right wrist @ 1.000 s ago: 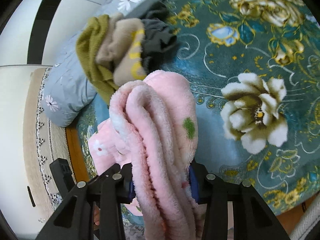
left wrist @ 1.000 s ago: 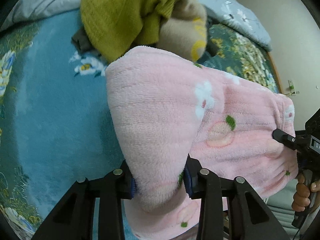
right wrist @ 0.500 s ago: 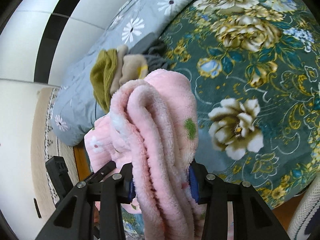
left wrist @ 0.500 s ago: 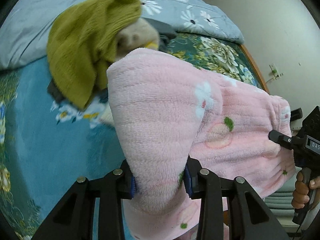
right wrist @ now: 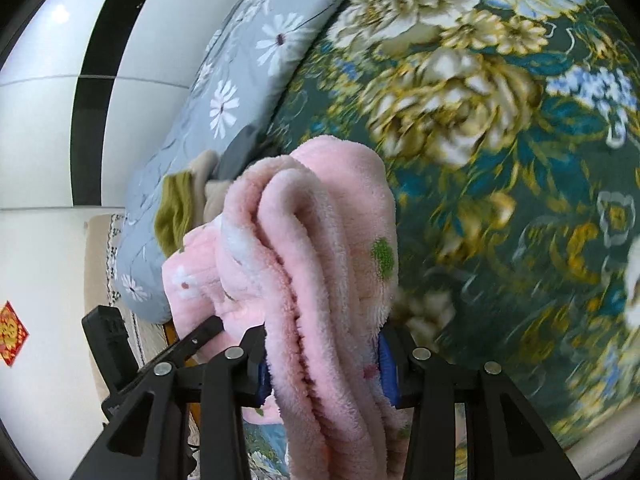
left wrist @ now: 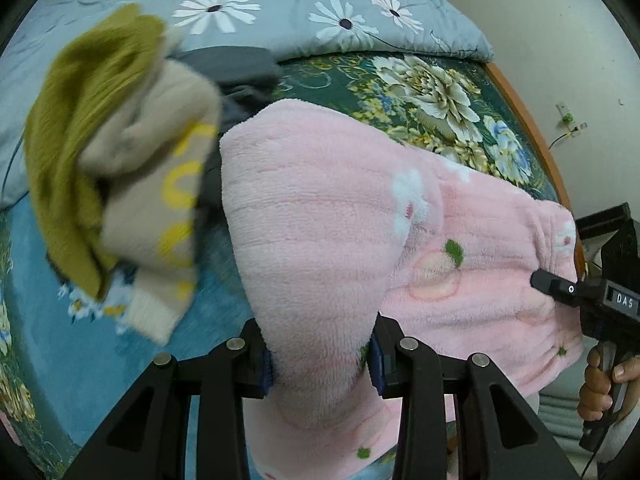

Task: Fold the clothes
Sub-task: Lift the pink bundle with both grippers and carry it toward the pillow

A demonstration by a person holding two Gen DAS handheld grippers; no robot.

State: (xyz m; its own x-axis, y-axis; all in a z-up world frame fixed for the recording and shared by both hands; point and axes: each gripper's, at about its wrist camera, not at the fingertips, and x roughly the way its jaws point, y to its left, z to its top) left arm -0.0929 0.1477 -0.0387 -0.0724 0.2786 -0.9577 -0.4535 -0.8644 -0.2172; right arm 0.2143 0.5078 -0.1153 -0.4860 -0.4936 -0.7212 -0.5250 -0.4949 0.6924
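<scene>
A: What lay at the left of the left wrist view?

B: An olive-green knitted garment was heaped over a beige knit with yellow lettering, both blurred, on the dark green floral bedspread. Behind them ran a grey daisy-print quilt, with a dark grey garment between the quilt and the heap.

A: And the thing being folded?

B: The pink fleece garment with white flowers and green specks hung in the middle, held up off the bedspread. The left gripper was clamped on a thick bunch of it, with blue pads pressing both sides.

A: Further right?

B: The fleece stretched across to the right gripper, which met its far edge; the person's right hand gripped the handle below.

A: What did the right wrist view show?

B: The right gripper was closed around several folded layers of the same pink fleece. The left gripper showed at the lower left, touching the fleece. To the right spread the floral bedspread.
</scene>
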